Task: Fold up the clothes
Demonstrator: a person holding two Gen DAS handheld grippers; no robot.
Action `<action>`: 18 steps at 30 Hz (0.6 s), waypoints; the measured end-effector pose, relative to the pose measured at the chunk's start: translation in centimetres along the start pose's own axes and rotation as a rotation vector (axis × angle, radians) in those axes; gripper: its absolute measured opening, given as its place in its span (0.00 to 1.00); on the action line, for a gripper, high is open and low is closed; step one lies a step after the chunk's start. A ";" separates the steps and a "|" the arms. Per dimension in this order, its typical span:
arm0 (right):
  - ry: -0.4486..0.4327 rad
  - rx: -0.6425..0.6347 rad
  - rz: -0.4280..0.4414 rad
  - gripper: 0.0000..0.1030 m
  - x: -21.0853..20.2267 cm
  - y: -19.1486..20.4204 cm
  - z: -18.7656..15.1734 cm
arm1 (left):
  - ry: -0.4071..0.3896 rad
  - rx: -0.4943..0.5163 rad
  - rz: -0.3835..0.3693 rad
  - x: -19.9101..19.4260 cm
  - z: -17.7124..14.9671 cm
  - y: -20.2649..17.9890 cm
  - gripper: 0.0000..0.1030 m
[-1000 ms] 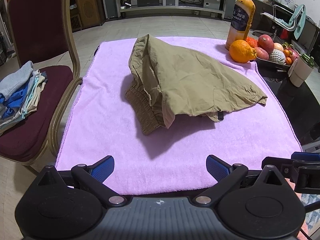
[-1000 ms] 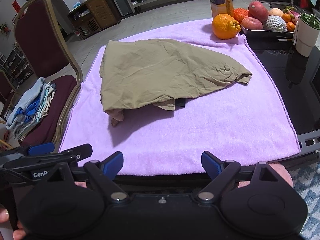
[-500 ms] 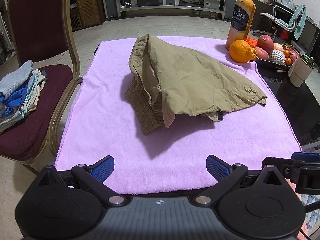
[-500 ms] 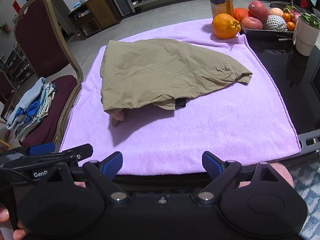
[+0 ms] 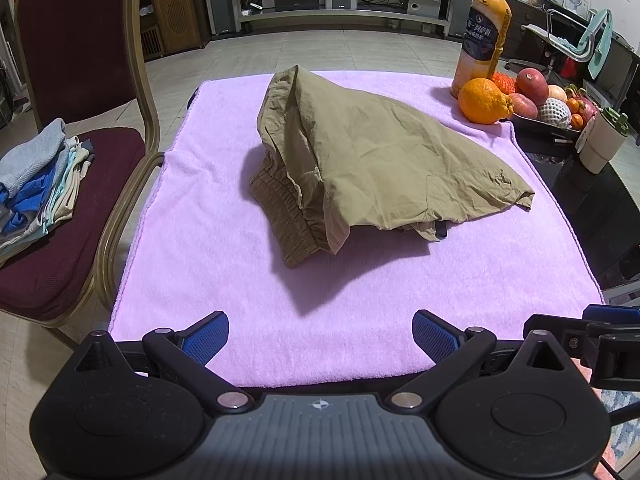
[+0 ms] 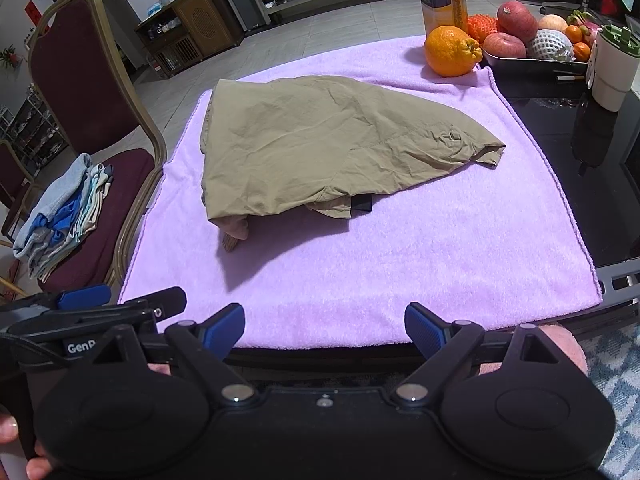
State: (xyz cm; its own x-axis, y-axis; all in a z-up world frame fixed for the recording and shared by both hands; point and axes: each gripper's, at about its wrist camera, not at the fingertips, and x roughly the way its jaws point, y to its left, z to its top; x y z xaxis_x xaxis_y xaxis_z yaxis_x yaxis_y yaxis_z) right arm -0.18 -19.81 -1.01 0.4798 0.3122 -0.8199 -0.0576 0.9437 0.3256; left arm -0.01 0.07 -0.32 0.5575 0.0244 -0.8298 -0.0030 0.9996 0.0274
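A crumpled pair of khaki shorts (image 5: pixel 372 164) with an elastic waistband lies bunched on a purple towel (image 5: pixel 224 280) spread over the table; it also shows in the right wrist view (image 6: pixel 320 148) on the towel (image 6: pixel 400 272). My left gripper (image 5: pixel 320 338) is open and empty at the towel's near edge. My right gripper (image 6: pixel 324 330) is open and empty at the same near edge, to the right of the left one. Both are well short of the shorts.
A maroon chair (image 5: pixel 72 184) at the left holds a stack of folded clothes (image 5: pixel 36 176). At the far right stand an orange (image 5: pixel 484 101), a juice bottle (image 5: pixel 482 36), a fruit tray (image 5: pixel 548 108) and a white cup (image 5: pixel 602 142) on the dark tabletop.
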 end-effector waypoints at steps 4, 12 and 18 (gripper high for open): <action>0.001 0.000 0.000 0.85 0.0 0.0 0.0 | 0.003 0.000 0.000 0.1 -0.1 0.0 0.97; 0.002 0.002 -0.001 0.85 0.0 0.0 0.0 | 0.004 -0.001 0.000 0.1 -0.1 -0.1 0.97; 0.003 0.002 -0.001 0.85 0.0 0.0 0.0 | 0.005 -0.001 0.000 0.1 -0.1 -0.1 0.97</action>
State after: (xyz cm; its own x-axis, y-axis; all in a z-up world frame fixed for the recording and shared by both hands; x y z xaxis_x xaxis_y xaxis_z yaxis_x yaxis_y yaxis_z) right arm -0.19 -19.79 -1.03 0.4773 0.3118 -0.8216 -0.0554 0.9438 0.3260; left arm -0.06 -0.08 -0.47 0.5534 0.0243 -0.8325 -0.0040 0.9996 0.0265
